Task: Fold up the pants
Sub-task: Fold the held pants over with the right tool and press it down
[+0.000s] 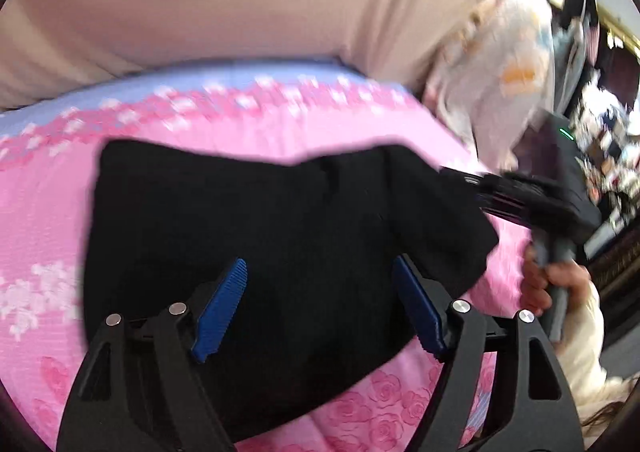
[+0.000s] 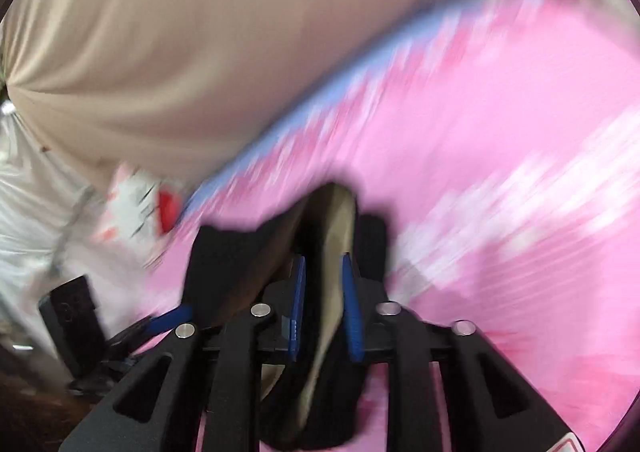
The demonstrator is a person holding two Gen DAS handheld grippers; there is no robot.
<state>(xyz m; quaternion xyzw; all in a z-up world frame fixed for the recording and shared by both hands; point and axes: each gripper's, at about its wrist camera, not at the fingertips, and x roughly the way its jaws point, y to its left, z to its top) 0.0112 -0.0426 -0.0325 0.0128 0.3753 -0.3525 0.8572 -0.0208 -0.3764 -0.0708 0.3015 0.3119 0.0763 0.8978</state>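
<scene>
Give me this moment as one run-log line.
task: fold pants | left tool: open above black pants | right tool: shut on pants edge | surface: pink bedsheet

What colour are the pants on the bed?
Black pants, clearest in the left wrist view.

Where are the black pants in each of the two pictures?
Left wrist view: the black pants lie folded in the middle, on the pink bedspread, behind the open left gripper.
Right wrist view: low in the middle, a fold of them pinched in the right gripper.
Shared landmark: the pink bedspread's blue edge.
</scene>
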